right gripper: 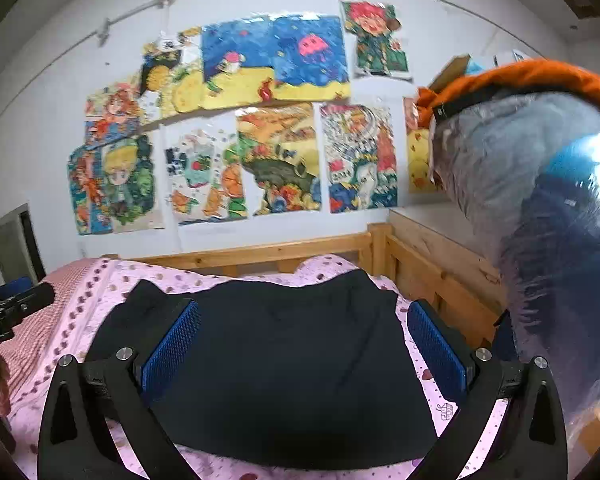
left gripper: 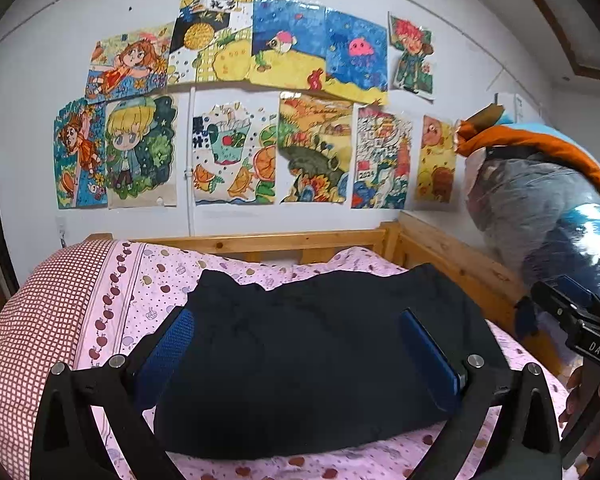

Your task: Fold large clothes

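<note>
Clothing lies folded on the bed: a dark garment (left gripper: 320, 360) sits as a compact, roughly rectangular bundle on the pink patterned bedsheet (left gripper: 140, 280), toward the right side of the mattress and near the wooden bed rail (left gripper: 452, 256). The left gripper (left gripper: 300, 344) hovers over the near part of the bundle with its blue-padded fingers spread wide, one to each side of the cloth and grasping nothing. The right gripper (right gripper: 304, 340) hangs likewise above the garment (right gripper: 280, 380), jaws wide apart and empty; in the left wrist view it also shows at the far right edge (left gripper: 572, 320). A red-checked pillow (left gripper: 32, 320) lies at the left of the bed. On the wall beyond the headboard hang many colourful drawings (left gripper: 236, 100). At the right, a plastic-wrapped bundle (right gripper: 540, 220) with orange fabric on top rises beside the rail.
</note>
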A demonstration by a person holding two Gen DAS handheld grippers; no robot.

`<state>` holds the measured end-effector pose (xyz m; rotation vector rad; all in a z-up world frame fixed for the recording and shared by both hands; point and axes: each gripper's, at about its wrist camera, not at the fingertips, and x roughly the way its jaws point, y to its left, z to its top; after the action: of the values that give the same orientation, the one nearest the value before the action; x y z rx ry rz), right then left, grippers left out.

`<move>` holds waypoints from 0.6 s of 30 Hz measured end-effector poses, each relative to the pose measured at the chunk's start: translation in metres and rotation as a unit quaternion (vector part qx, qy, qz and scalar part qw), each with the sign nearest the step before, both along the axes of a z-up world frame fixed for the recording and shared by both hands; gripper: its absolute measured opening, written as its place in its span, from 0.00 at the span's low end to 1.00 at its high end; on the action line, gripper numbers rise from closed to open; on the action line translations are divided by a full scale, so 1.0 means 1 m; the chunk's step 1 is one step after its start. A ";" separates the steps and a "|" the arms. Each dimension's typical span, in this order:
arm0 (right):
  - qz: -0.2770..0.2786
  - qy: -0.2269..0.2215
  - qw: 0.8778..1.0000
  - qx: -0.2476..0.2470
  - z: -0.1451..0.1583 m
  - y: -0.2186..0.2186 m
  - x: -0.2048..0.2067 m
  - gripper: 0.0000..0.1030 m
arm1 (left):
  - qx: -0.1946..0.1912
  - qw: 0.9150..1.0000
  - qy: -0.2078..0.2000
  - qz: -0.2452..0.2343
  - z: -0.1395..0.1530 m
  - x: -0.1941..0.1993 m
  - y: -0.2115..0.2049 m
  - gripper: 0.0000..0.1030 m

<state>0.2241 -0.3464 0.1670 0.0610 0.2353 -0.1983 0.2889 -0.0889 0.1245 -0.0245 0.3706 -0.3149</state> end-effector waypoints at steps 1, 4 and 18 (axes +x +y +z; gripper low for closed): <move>0.001 -0.002 1.000 -0.002 0.002 0.003 -0.006 0.98 | 0.000 1.000 0.000 -0.004 0.001 -0.006 0.000 1.00; 0.007 -0.001 1.000 0.006 0.004 0.012 -0.024 0.98 | 0.001 1.000 0.002 -0.011 0.004 -0.019 0.000 1.00; 0.008 -0.007 1.000 0.015 0.007 0.050 -0.076 0.98 | 0.001 1.000 -0.003 -0.023 0.012 -0.082 0.020 1.00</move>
<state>0.1480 -0.2962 0.1738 0.0902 0.2256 -0.1783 0.2073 -0.0686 0.1367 -0.0139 0.3649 -0.3599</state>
